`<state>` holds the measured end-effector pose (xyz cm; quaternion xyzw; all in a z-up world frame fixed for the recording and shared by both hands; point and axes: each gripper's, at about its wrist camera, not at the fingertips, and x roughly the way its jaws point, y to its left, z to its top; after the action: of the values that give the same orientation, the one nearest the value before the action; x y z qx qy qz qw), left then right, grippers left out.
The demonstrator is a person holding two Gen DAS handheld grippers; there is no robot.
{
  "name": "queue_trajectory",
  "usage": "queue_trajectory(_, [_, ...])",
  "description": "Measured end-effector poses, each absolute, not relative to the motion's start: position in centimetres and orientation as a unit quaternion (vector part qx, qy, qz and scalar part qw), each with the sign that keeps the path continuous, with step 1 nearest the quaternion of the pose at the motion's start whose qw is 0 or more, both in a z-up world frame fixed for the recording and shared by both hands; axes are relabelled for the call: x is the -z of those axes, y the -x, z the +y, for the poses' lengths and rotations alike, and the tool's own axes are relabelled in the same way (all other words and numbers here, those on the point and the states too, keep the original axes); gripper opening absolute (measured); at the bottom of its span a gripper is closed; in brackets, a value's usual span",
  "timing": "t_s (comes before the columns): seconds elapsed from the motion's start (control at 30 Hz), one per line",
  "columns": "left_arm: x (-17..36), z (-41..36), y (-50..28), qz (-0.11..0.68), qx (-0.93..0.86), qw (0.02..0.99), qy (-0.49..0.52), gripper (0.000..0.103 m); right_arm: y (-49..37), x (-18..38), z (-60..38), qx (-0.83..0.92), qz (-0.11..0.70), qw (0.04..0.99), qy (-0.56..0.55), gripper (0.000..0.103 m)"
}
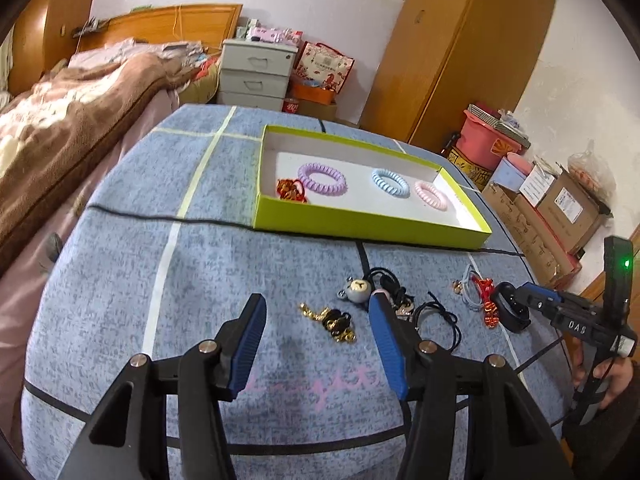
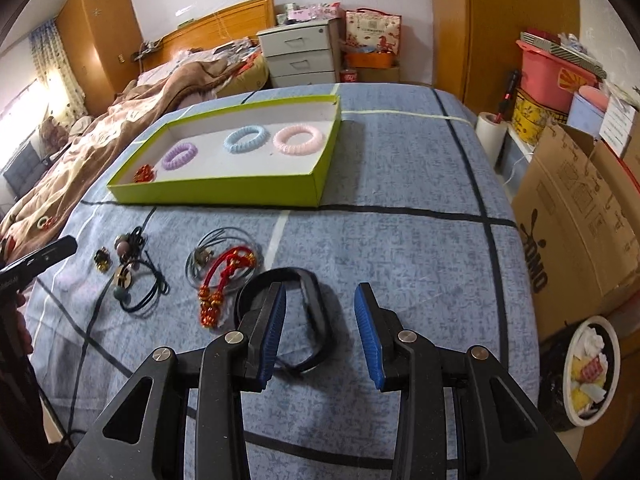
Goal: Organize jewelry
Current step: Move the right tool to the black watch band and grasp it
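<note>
The table (image 1: 192, 264), under its blue checked cloth, carries everything; at its far side sits my green tray (image 1: 360, 222), long axis running across my view, already holding the purple coil band (image 1: 322, 179), the blue coil band (image 1: 391, 183), the pink coil band (image 1: 431, 195) and a small red knotted piece (image 1: 291, 190) in its left corner; the loose pieces lie in a row on the cloth on the near side of the tray.

My left hand-held gripper (image 1: 318, 316) has its jaws spread as wide as they go, with nothing between the pads; the gold and black charm (image 1: 334, 322) lies on the cloth just ahead, inside the gap and nearer the right pad, its length slanting from upper left to lower right, so I judge this hand the nearer one for it.

My right hand-held gripper (image 2: 320, 316) is partly open and holds nothing; the black bracelet (image 2: 286, 312) lies flat just ahead, a stretched loop running away from me, its right side within the gap and its left side beyond the left finger; the red tassel cord (image 2: 224, 280) lies just left of it; I would straddle the band's near right edge.
</note>
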<state>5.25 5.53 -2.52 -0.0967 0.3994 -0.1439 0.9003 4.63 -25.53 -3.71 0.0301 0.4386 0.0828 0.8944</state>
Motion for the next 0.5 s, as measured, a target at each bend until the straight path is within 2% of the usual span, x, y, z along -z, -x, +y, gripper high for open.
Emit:
queue_trajectory(0.4, [3.9, 7.4, -4.5, 0.417, 0.134, 0.892, 0.116, 0.056, -4.4, 4.6, -25.1, -0.068, 0.449, 0.891, 0.000, 0.036])
queue_trajectory(0.47, [3.9, 7.2, -4.5, 0.417, 0.136, 0.892, 0.110, 0.056, -4.3, 4.7, -25.1, -0.060, 0.449, 0.891, 0.005, 0.021])
queue_trajectory(0.5, [3.9, 7.0, -4.5, 0.419, 0.138, 0.891, 0.110, 0.056, -4.3, 4.6, -25.0, -0.060, 0.448, 0.892, 0.005, 0.019])
